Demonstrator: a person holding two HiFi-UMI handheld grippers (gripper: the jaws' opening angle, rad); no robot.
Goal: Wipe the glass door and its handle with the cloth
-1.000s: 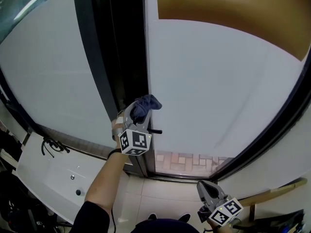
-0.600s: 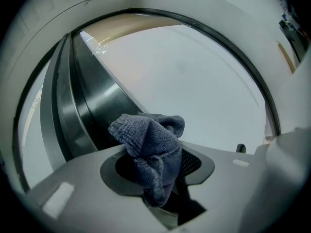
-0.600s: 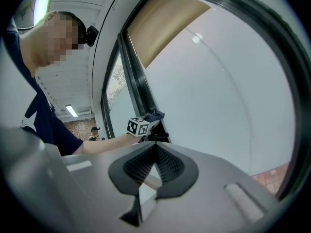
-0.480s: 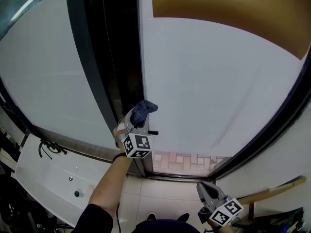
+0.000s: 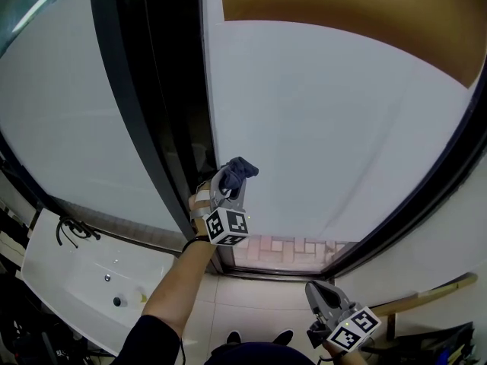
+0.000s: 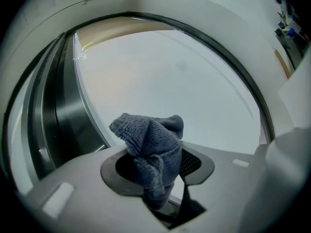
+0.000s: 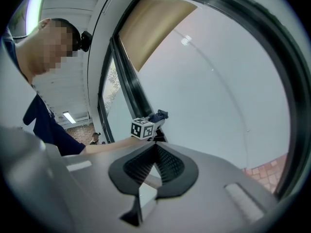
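My left gripper (image 5: pixel 230 185) is shut on a bunched dark blue cloth (image 5: pixel 240 169), which it holds against the lower part of the frosted glass door (image 5: pixel 335 128), just right of the door's dark vertical frame (image 5: pixel 156 128). In the left gripper view the cloth (image 6: pixel 153 149) bulges out between the jaws in front of the glass (image 6: pixel 184 86), and a steel upright (image 6: pixel 68 115) stands at the left. No separate handle is clear to me. My right gripper (image 5: pixel 318 293) hangs low at the right, shut and empty. The right gripper view shows the left gripper's marker cube (image 7: pixel 142 128) and the cloth (image 7: pixel 159 115).
A white counter (image 5: pixel 76 272) with small fittings lies at the lower left. Brick-pattern paving (image 5: pixel 293 248) shows through the clear strip at the door's foot. A wooden stick (image 5: pixel 426 295) leans at the lower right. The top of the glass is brown (image 5: pixel 342 10).
My left gripper has carried the cloth rightward, from the door's edge onto the frosted glass. The right gripper has stayed low and still.
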